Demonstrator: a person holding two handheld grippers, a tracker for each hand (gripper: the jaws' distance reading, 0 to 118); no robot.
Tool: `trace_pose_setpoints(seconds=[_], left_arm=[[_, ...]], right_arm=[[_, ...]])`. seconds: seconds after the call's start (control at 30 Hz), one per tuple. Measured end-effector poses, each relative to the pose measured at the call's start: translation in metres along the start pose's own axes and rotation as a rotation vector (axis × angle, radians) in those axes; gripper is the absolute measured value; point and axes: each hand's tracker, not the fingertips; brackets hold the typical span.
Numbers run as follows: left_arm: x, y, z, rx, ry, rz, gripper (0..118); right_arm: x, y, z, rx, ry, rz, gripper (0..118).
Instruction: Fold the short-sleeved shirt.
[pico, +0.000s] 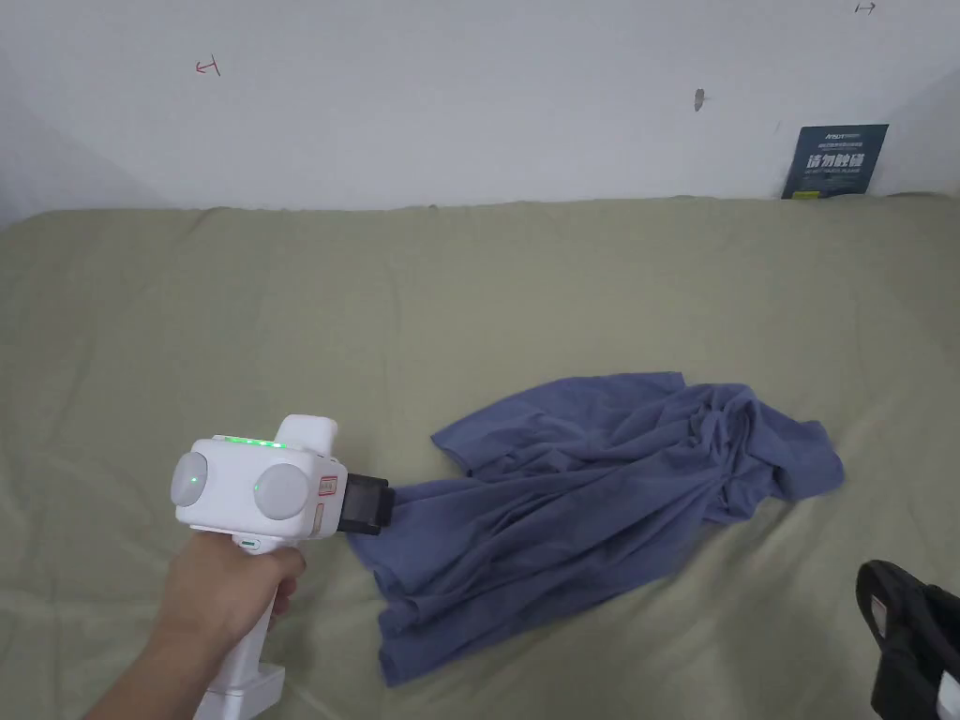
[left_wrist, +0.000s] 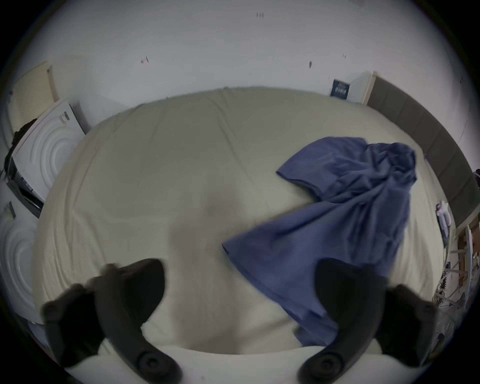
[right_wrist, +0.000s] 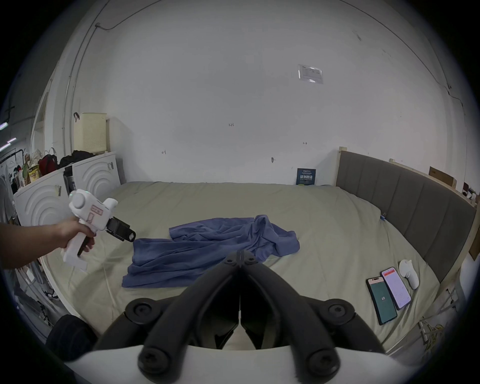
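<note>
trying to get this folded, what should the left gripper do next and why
Probably ease the left gripper forward and shut it on the near edge of the shirt. Its fingers are spread open with nothing between them, and the shirt lies crumpled on the bed.

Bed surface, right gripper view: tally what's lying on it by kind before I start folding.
Blue shirt: 1
Phones: 2
White handheld device: 1
Dark sign card, at the wall edge: 1
Total: 5
</note>
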Motion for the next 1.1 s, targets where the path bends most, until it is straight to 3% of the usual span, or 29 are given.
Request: trace_pose_setpoints(seconds=[0.27, 0.33, 0.37, 0.4, 0.43, 0.47, 0.53, 0.6, 0.7, 0.87, 0.93, 1.03, 1.1], left_arm=[[0.015, -0.006, -0.061, -0.116, 0.086, -0.069, 106], [0.019, -0.007, -0.056, -0.063, 0.099, -0.112, 97], [0.021, -0.007, -0.052, -0.068, 0.093, -0.139, 77], [0.023, -0.005, -0.048, -0.074, 0.037, -0.138, 35], [0.022, -0.005, -0.042, -0.081, -0.038, -0.101, 7], [0.028, -0.005, -0.037, -0.073, -0.043, -0.084, 0], [0.039, -0.009, -0.033, -0.060, 0.006, -0.157, 0], [0.033, -0.013, -0.024, -0.066, -0.071, -0.101, 0], [0.021, -0.015, 0.014, 0.094, -0.113, 0.017, 0], [0.017, -0.019, 0.041, 0.104, -0.144, 0.054, 0], [0.017, -0.020, 0.043, 0.123, -0.167, 0.059, 0], [0.019, -0.020, 0.041, 0.131, -0.172, 0.057, 0], [0.021, -0.019, 0.039, 0.135, -0.186, 0.073, 0]], right_arm=[[0.025, -0.011, -0.023, -0.047, -0.026, -0.041, 0], [0.027, -0.012, -0.025, -0.054, -0.028, -0.047, 0], [0.028, -0.013, -0.025, -0.055, -0.027, -0.049, 0], [0.028, -0.013, -0.025, -0.054, -0.024, -0.053, 0], [0.028, -0.013, -0.025, -0.054, -0.022, -0.058, 0], [0.027, -0.013, -0.024, -0.052, -0.020, -0.063, 0], [0.027, -0.013, -0.024, -0.054, -0.012, -0.074, 0], [0.027, -0.013, -0.021, -0.054, -0.005, -0.080, 0], [0.028, -0.010, -0.016, -0.048, -0.005, -0.073, 0], [0.037, -0.011, -0.032, -0.094, 0.001, -0.091, 0], [0.048, -0.009, -0.049, -0.117, 0.007, -0.090, 0], [0.073, 0.001, -0.094, -0.207, -0.039, -0.009, 0], [0.100, 0.012, -0.134, -0.261, -0.049, -0.037, 1]])
